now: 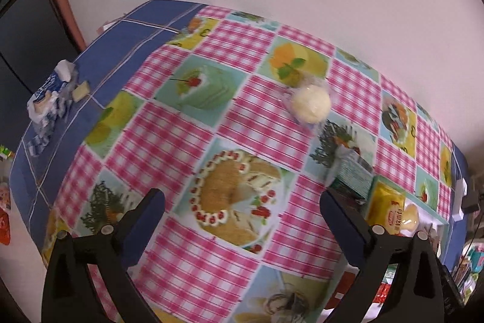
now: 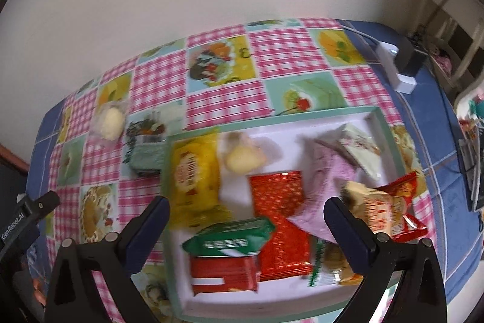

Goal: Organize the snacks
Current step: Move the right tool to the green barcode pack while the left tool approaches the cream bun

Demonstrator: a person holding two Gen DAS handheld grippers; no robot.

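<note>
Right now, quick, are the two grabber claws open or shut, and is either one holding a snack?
Left gripper: open, holding nothing, only tablecloth between its fingers.
Right gripper: open, holding nothing, hanging over the snack tray.

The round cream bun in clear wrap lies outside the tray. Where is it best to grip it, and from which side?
Grip the wrapped bun across its round middle, coming from above with the open left gripper. It lies flat and alone on the tablecloth, so both sides look free; the loose wrap edges would probably slip.

left claw (image 1: 242, 202): black frame, 2 navy fingers | right claw (image 2: 246, 209): same, silver screws
</note>
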